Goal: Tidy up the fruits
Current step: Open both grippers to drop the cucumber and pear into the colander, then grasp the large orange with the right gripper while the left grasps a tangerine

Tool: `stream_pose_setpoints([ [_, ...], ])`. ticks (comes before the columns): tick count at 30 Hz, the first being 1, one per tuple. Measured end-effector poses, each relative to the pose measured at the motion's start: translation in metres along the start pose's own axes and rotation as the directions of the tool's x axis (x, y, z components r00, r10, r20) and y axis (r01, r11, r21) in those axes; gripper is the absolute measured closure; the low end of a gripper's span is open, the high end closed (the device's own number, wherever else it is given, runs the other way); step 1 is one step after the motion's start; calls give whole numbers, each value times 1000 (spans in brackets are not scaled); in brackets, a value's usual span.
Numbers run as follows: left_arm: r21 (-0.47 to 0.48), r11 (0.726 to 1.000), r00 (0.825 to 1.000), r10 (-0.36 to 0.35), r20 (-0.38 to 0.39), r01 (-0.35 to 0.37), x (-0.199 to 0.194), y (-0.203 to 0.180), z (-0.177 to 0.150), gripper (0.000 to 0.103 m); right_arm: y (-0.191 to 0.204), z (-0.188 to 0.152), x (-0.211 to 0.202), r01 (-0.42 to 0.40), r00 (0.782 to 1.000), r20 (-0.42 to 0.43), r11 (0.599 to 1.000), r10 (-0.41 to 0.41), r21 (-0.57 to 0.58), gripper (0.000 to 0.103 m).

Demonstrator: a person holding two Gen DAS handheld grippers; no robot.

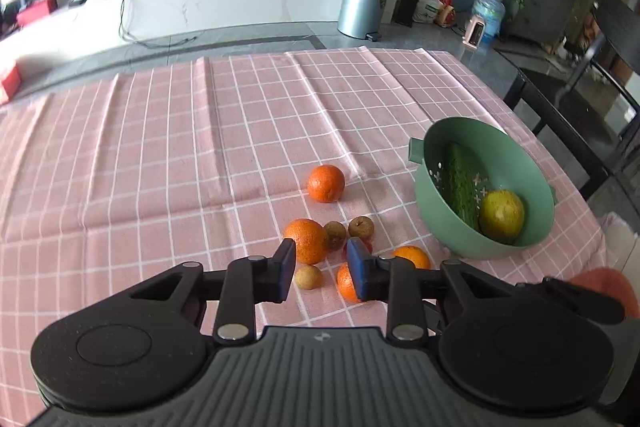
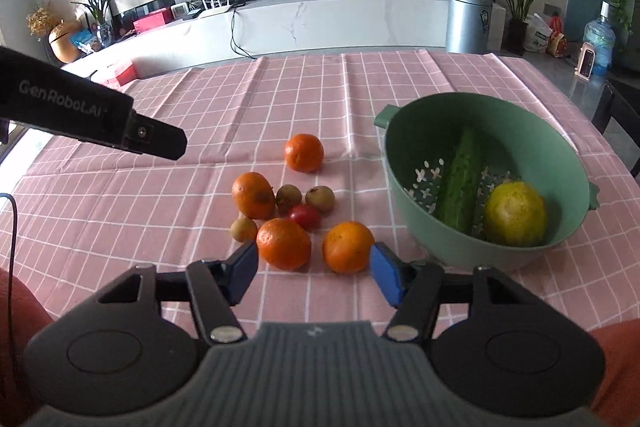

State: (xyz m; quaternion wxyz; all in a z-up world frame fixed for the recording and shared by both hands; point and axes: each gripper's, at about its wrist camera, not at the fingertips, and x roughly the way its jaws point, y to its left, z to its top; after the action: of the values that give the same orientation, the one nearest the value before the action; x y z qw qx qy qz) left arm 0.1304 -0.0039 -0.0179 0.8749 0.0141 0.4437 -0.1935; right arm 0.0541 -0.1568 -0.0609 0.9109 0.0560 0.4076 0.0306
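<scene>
A green colander bowl (image 2: 416,227) on the right holds a cucumber (image 2: 458,179) and a yellow-green fruit (image 2: 514,214); it also shows in the left wrist view (image 1: 448,223). Several oranges (image 2: 283,243) (image 2: 348,247) (image 2: 253,195) (image 2: 304,153), small brown fruits (image 2: 320,199) and a red one (image 2: 305,215) lie loose on the pink checked cloth. My right gripper (image 2: 314,267) is open and empty, just short of the two nearest oranges. My left gripper (image 1: 321,267) is open and empty above the cluster (image 1: 306,241); its body shows at the left of the right wrist view (image 2: 152,139).
The table's right edge (image 1: 560,163) and a dark chair (image 1: 560,115) lie beyond the bowl. The pink cloth (image 2: 200,115) stretches bare to the left and far side. A bin (image 2: 468,21) and a TV bench stand behind the table.
</scene>
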Motion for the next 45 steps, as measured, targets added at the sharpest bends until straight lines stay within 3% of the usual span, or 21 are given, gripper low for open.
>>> stream_pose_setpoints([
  [6, 19, 999, 999, -25, -29, 25, 15, 4, -11, 75, -4, -8, 13, 61, 997, -44, 998, -61, 16, 53],
  [12, -1, 999, 994, -51, -97, 51, 43, 10, -23, 75, -12, -15, 29, 65, 996, -67, 998, -64, 18, 57],
  [17, -32, 998, 994, -48, -96, 45, 59, 13, -21, 75, -20, -10, 36, 40, 998, -60, 997, -36, 61, 59],
  [21, -82, 996, 996, -42, -77, 36, 70, 18, -10, 52, -30, -5, 41, 28, 999, -30, 992, -25, 122, 58],
  [28, -123, 992, 994, -16, -108, 3, 92, 22, -1, 52, -46, -2, 61, -7, 999, -35, 966, 17, 259, 58],
  [37, -154, 988, 990, -21, -141, -1, 109, 25, 1, 52, -47, -1, 79, -39, 995, -75, 959, 62, 281, 58],
  [39, -152, 988, 991, -30, -132, 9, 109, 25, 2, 58, -47, -1, 81, -46, 995, -78, 960, 70, 278, 64],
  [45, -166, 986, 991, -18, -135, -5, 106, 24, 4, 60, -46, 0, 80, -49, 995, -76, 965, 71, 258, 66],
])
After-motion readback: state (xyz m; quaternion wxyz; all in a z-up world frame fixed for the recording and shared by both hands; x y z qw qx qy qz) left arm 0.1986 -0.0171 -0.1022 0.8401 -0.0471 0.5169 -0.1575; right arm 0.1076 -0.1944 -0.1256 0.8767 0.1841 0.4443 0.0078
